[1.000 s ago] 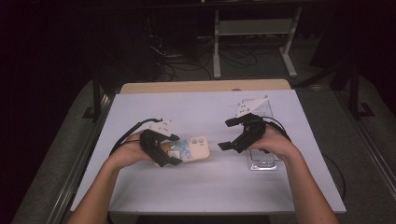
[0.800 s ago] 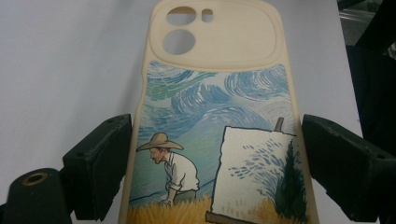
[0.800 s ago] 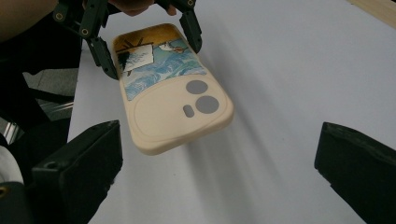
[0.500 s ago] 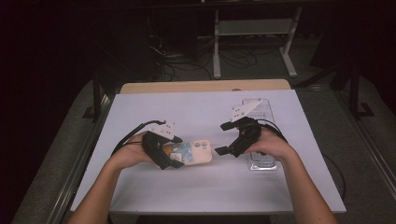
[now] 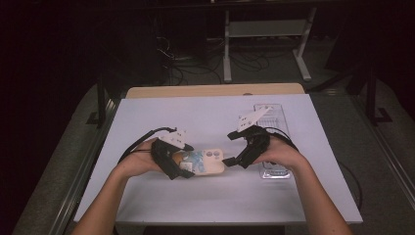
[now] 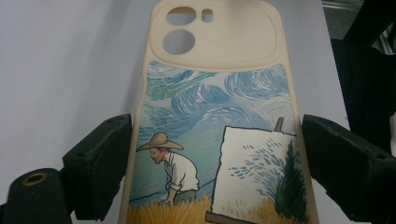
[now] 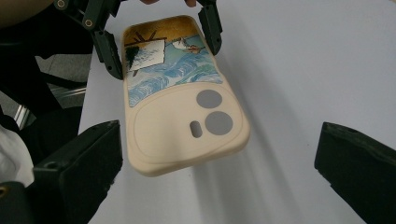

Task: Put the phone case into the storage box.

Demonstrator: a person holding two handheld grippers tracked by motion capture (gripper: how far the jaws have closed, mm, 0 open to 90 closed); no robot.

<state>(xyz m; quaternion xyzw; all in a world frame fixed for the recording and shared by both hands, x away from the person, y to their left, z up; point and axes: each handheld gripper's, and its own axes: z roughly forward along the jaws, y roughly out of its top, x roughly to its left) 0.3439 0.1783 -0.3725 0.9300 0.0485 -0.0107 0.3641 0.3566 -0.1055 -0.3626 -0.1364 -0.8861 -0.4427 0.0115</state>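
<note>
Two grippers meet at phone case (image 5: 205, 161) above white table (image 5: 293, 205). Left gripper (image 6: 215, 168) grasps case by painted end, jaws pressed on both long edges. Right gripper (image 7: 219, 163) released, jaws spread wide, camera-cutout end between them, untouched.

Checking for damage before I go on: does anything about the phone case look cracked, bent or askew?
Nothing stands out. The phone case looks whole, its printed side up, between the left gripper jaws; the right gripper is open at its camera end.
</note>
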